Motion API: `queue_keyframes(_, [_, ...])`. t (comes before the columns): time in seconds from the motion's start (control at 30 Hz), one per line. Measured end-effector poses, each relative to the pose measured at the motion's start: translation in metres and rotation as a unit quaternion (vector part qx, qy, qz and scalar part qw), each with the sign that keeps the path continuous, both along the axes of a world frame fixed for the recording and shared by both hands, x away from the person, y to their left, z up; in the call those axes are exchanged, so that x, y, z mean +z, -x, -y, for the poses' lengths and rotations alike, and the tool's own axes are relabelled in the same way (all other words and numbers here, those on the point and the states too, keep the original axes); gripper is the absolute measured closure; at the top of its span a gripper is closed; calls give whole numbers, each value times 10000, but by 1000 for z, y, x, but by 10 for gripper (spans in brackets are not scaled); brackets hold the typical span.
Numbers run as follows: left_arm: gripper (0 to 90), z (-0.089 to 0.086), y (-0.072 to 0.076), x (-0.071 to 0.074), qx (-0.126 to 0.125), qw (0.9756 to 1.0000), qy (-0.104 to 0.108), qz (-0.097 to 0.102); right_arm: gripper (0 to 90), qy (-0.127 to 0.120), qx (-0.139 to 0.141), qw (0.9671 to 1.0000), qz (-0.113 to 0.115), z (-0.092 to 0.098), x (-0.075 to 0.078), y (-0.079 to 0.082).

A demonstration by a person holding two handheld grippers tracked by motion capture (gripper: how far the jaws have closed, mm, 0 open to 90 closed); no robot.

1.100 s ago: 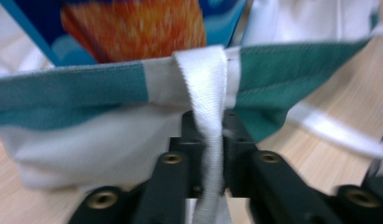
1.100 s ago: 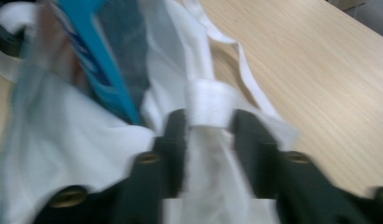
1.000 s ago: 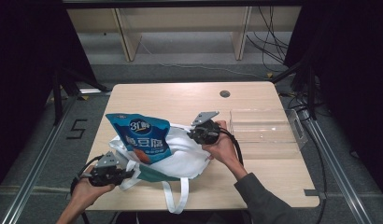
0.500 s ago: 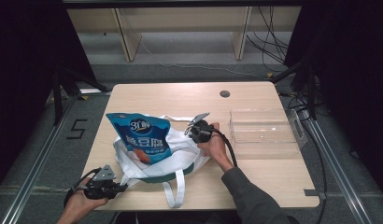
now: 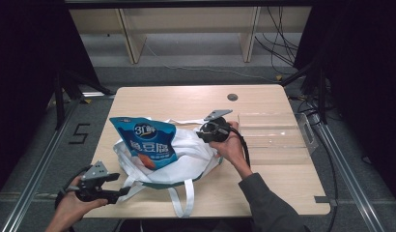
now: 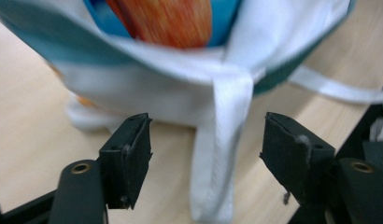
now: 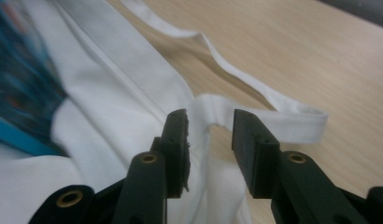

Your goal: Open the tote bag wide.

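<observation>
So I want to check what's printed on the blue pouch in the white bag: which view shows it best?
The high view: the blue pouch stands whole out of the white bag, its front print facing the camera. The left gripper view catches a blurred blue and orange strip; the right gripper view a blurred blue edge.

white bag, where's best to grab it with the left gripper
Take the near handle strap where it lies flat on the table, coming straight in from the near edge. It already lies between the open left gripper jaws.
</observation>
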State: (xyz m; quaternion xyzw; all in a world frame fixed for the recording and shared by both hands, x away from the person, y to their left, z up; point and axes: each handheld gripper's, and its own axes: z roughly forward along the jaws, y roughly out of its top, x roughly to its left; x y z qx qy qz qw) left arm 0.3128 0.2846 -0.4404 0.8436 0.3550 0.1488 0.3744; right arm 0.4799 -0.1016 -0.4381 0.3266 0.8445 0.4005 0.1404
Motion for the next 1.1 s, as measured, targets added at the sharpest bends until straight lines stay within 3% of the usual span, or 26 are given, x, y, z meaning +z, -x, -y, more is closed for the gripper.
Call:
queue_keyframes(0.03, [335, -2, -2, 7, 24, 9999, 30, 160, 665, -90, 75, 9998, 173, -1, 4, 4])
queue_keyframes(0.1, [400, -7, -10, 17, 219, 9984, 264, 453, 695, -82, 345, 9993, 71, -2, 12, 14])
queue_keyframes(0.13, [432, -8, -13, 20, 511, 9963, 428, 536, 708, -64, 406, 9991, 51, -4, 13, 16])
queue_keyframes(0.17, [473, -11, -19, 22, 591, 9950, 472, 649, 724, -15, 464, 9989, 88, -7, 12, 19])
queue_keyframes(0.2, [532, -17, -31, 24, 604, 9926, 457, 948, 733, 61, 532, 9985, 73, -9, 13, 20])
queue_keyframes(0.23, [605, -18, -37, 23, 782, 9906, 483, 1008, 750, 116, 609, 9980, 125, -12, 10, 21])
queue_keyframes(0.3, [696, -18, -48, 20, 947, 9895, 496, 969, 768, 197, 628, 9978, 28, -16, 6, 22])
queue_keyframes(0.37, [739, -20, -62, 16, 985, 9892, 500, 961, 792, 308, 636, 9974, 114, -20, 1, 22])
queue_keyframes(0.5, [792, -23, -77, 11, 1161, 9878, 575, 868, 818, 414, 707, 9966, 11, -23, -4, 23])
queue_keyframes(0.57, [814, -26, -85, 7, 1087, 9901, 227, 861, 829, 451, 700, 9965, -1, -25, -9, 23])
queue_keyframes(0.6, [823, -27, -91, 2, 1025, 9909, 213, 847, 832, 471, 658, 9966, -131, -25, -10, 23])
queue_keyframes(0.67, [830, -29, -98, -4, 977, 9915, 235, 832, 834, 566, 757, 9955, -28, -25, -14, 20])
queue_keyframes(0.7, [845, -29, -103, -8, 857, 9930, 183, 787, 837, 531, 767, 9956, 25, -27, -17, 19])
queue_keyframes(0.77, [864, -21, -106, -18, 803, 9951, 62, 580, 851, 529, 779, 9955, -102, -27, -18, 19])
queue_keyframes(0.8, [870, -17, -108, -22, 711, 9959, -138, 544, 863, 553, 778, 9953, -136, -27, -19, 19])
queue_keyframes(0.83, [875, -9, -106, -31, 885, 9954, -224, 277, 872, 537, 764, 9955, -160, -27, -21, 19])
queue_keyframes(0.9, [895, -6, -107, -39, 985, 9949, -213, 74, 900, 555, 736, 9955, -211, -26, -27, 16])
queue_keyframes(0.97, [896, -9, -106, -41, 1090, 9940, 24, -46, 900, 779, 664, 9946, -195, -25, -33, 16])
queue_keyframes(1.0, [897, -14, -106, -40, 954, 9954, -116, -60, 900, 876, 707, 9934, -232, -24, -36, 14])
queue_keyframes(1.1, [898, -18, -107, -50, 923, 9956, -39, -122, 900, 868, 578, 9940, -317, -23, -46, 15])
